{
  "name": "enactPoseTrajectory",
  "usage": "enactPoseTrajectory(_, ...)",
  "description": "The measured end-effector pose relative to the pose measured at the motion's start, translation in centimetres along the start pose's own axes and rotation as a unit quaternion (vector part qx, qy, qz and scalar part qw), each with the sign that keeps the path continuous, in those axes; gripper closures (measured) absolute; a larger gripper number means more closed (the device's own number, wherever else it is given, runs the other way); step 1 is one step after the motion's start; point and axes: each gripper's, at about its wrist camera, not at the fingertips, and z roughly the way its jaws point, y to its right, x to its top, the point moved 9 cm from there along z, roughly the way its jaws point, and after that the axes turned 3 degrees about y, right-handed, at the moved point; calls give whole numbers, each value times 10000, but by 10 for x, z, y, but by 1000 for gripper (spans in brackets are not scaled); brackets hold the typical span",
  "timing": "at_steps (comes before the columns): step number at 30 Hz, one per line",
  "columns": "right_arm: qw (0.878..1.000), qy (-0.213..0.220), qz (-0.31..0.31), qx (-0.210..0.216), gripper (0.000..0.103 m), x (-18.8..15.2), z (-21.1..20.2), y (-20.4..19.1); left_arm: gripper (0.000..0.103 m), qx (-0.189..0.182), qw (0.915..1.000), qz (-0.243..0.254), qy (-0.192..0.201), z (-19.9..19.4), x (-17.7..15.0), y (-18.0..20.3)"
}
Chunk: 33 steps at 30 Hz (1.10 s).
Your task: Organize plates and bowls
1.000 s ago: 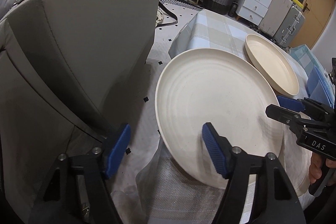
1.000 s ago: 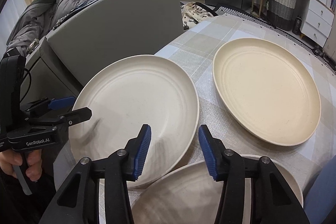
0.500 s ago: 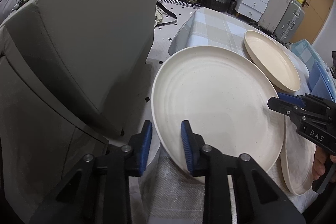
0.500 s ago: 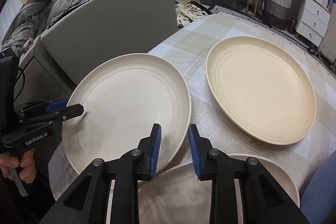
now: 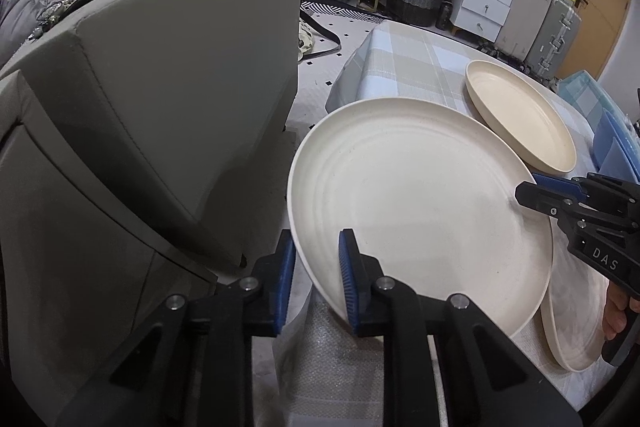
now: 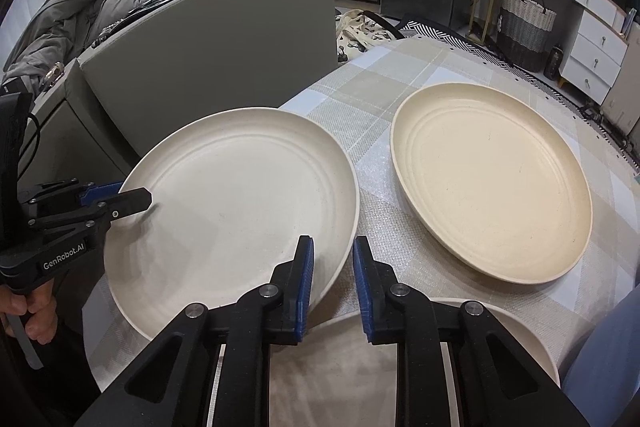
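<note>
Item under handling: the white plate, lying at the left edge of the table with part of its rim overhanging that edge, and resting partly over a second white plate at the near edge.

Left gripper: its blue pads bracket the overhanging rim, one above and one below, narrowly spaced; they appear to be clamped on it, though contact on the underside pad is not visible. Right gripper: jaws narrowed to a small gap straddling the opposite rim of the same plate; whether the pads actually touch it cannot be told.

Handling judgement: the plate looks rigid, thin-walled and fairly light (a matte, speckled finish, possibly a fibre composite). The raised rim is the only practical purchase. A matte surface should give the pads fair friction, but a single-edge hold on a wide disc will lever downward, so a hold on opposite rims is the safer course.

View comparison: the left wrist view shows the overhang past the table edge, the grey sofa close beside it, and the lower plate's projection at the right. The right wrist view alone shows the cream plate in full, set apart toward the far side of the checked cloth, and the left gripper's upper finger lying on the rim.
</note>
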Motion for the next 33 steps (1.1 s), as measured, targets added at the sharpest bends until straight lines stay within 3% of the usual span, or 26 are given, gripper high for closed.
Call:
enactPoseTrajectory(14, 9993, 359, -77, -98, 83, 4, -25, -2, 83, 107, 9991, 49, 414, -21, 15, 3)
enactPoseTrajectory(33, 9933, 983, -262, -555, 83, 7, -89, 10, 83, -53, 9945, 82, 1041, -58, 35, 28)
